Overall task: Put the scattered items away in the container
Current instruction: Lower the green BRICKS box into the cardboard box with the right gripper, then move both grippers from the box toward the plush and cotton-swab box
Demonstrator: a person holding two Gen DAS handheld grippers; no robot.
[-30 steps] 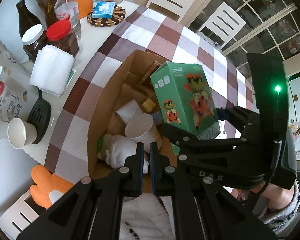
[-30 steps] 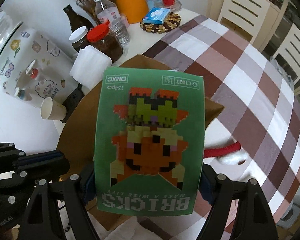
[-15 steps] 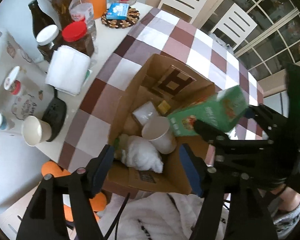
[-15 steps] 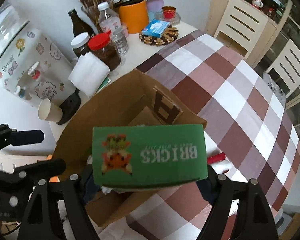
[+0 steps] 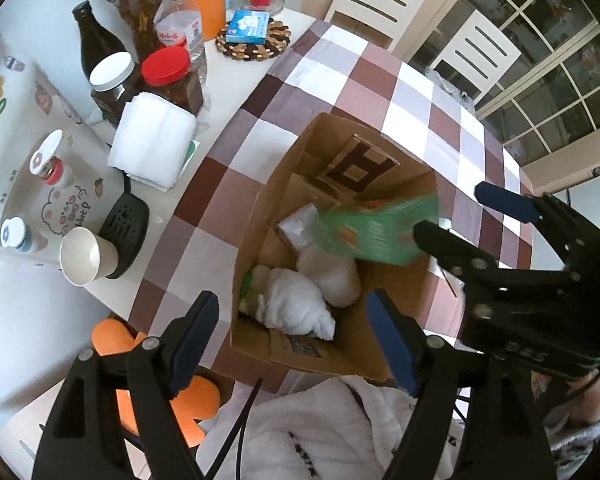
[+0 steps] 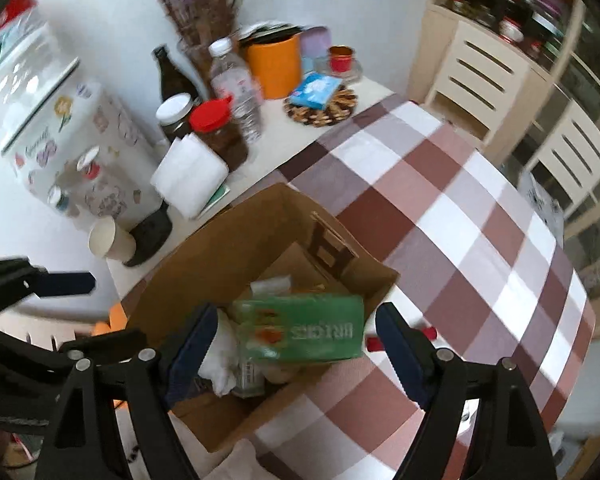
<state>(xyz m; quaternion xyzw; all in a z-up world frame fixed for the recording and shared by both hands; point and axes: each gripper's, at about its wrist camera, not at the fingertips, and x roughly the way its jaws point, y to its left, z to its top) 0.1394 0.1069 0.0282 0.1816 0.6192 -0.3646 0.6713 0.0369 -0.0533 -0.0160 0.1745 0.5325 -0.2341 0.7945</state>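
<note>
Both tongs spread wide, nothing pinched. Left tongs [image 5: 292, 340] hang over the near edge of the cardboard box [image 5: 260, 224]; right tongs [image 6: 292, 344] sit above the same box w/ pads either side of the green bricks pack [image 6: 300, 334] but apart from it. Pack blurred, lying on its side over the box opening, "BRICKS" print upside down in right view; also seen in left view [image 5: 374, 230]. Can't tell if it's resting on stuff below. Inside box: white towel [image 5: 296, 308], paper cup [image 5: 332, 276], small white packet [image 5: 298, 228]. Box sits on checked worktop [image 5: 380, 80]. Outside, left of box: another paper cup [image 5: 86, 256] on its side, folded napkins [image 5: 152, 144], red-lid jar [image 5: 172, 80]. Red handle [image 6: 396, 338] on the cloth just right of box.
</note>
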